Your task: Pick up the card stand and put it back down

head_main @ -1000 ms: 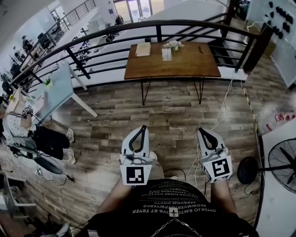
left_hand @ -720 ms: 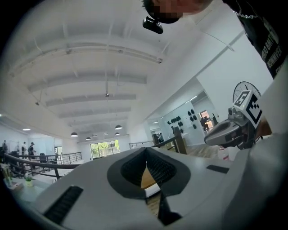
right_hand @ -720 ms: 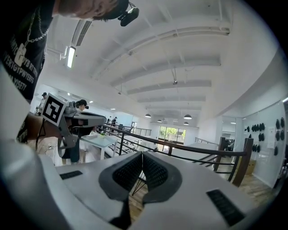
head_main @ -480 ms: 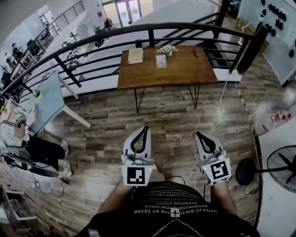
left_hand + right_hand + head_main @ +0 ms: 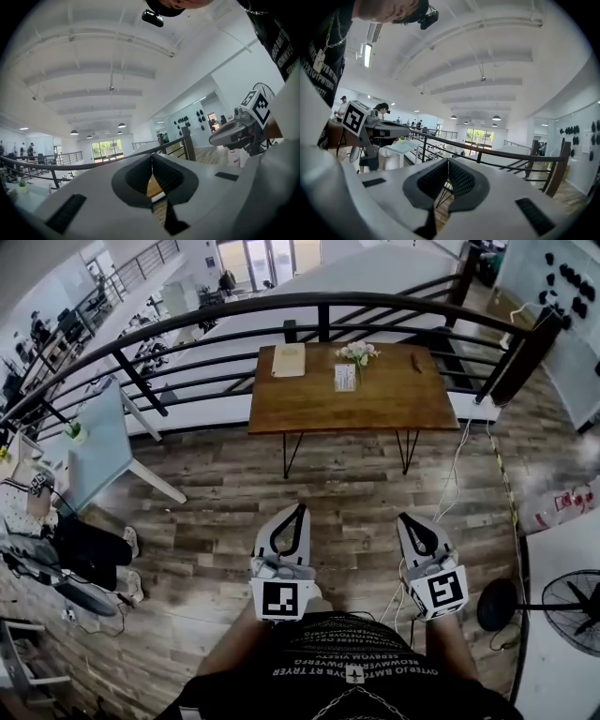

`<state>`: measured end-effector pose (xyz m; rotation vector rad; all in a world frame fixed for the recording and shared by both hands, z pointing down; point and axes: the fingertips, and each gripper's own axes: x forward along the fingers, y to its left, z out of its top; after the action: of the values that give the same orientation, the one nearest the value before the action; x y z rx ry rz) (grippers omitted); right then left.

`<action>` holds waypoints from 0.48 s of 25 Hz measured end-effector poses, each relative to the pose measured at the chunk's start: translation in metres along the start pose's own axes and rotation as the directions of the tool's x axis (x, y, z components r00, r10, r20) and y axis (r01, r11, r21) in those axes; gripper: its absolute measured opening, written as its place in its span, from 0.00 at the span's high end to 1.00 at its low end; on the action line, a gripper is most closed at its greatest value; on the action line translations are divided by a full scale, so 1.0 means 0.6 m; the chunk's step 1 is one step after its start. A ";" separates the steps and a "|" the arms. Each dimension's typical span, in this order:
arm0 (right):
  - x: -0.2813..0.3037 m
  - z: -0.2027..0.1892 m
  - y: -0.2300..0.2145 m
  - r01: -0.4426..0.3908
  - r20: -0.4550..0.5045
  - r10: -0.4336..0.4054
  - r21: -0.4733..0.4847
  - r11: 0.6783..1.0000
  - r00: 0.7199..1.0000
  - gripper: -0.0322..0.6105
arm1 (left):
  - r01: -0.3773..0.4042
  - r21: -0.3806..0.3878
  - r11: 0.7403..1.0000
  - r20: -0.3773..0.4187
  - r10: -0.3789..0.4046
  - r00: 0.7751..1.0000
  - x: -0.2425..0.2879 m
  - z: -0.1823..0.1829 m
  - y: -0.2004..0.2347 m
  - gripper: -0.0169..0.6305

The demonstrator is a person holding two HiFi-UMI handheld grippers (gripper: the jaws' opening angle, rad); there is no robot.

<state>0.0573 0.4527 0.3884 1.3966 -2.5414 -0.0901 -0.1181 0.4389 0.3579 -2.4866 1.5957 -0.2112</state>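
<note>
Head view. The card stand (image 5: 345, 377) stands upright on the tabletop (image 5: 403, 401) at upper centre, just beside the flowers (image 5: 357, 352). Left tool (image 5: 300, 509) and right tool (image 5: 406, 518), lower centre, are both closed and empty. The tabletop looms larger than a second ago, so this is probably still the approach, with no grasp begun.

We see a wooden desk (image 5: 398, 395) by the railing (image 5: 187, 326); flowers (image 5: 356, 352) and a folder (image 5: 289, 360) lie at the desk's far edge, and a fan (image 5: 574, 601) stands well nearer us, to its right.
</note>
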 end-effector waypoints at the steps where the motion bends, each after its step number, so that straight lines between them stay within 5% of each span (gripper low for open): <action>1: 0.013 0.000 0.003 -0.002 -0.003 0.002 0.000 1.000 1.000 0.92 | -0.003 -0.005 1.000 -0.010 0.002 1.000 0.006 -0.008 0.012 0.93; 12: 0.108 0.026 0.012 0.028 -0.019 -0.028 -0.005 1.000 0.999 0.93 | 0.045 -0.020 0.999 0.027 -0.044 0.999 0.060 -0.021 0.091 0.93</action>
<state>0.0143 0.4011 0.3862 1.4239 -2.5047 -0.0874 -0.1542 0.3828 0.3586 -2.5316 1.5410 -0.1681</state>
